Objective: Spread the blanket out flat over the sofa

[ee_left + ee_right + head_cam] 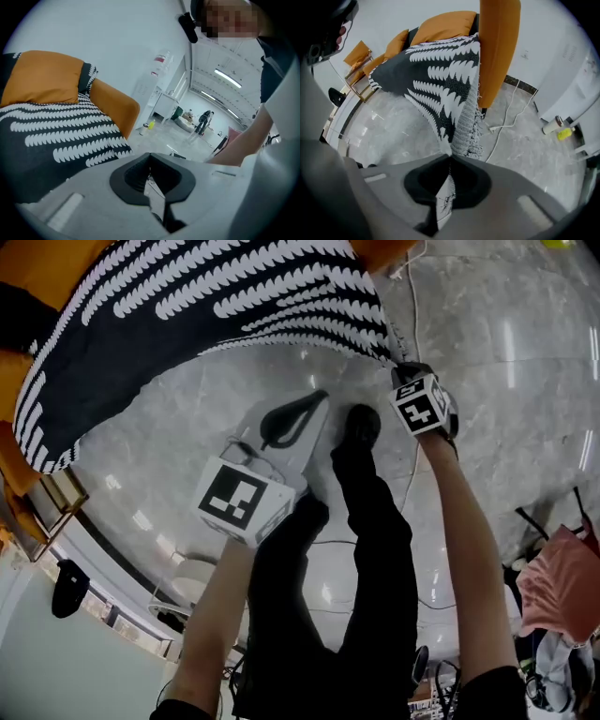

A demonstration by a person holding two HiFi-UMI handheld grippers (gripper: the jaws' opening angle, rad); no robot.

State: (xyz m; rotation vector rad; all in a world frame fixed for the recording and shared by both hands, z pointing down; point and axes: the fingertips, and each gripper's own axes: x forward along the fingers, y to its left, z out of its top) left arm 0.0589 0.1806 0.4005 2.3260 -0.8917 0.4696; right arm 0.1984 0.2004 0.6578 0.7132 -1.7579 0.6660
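Observation:
A black blanket with white leaf rows (187, 324) lies over the seat of an orange sofa (47, 268), and its front edge hangs toward the marble floor. My right gripper (401, 367) is shut on the blanket's fringed right corner. In the right gripper view the blanket (440, 79) runs taut from the sofa (499, 51) down into the right gripper (451, 157). My left gripper (319, 397) hangs over bare floor below the blanket's edge, shut with nothing in it. The left gripper view shows the left gripper (150, 158) closed, with the blanket (56, 140) and the sofa arm (112, 105) to its left.
A white cable (506, 122) trails over the floor by the sofa's right end. A yellow bottle (564, 134) and a cup (553, 125) stand near a white cabinet (581, 89). The person's shoe (361, 423) is between the grippers. A wooden side table (56, 502) stands left.

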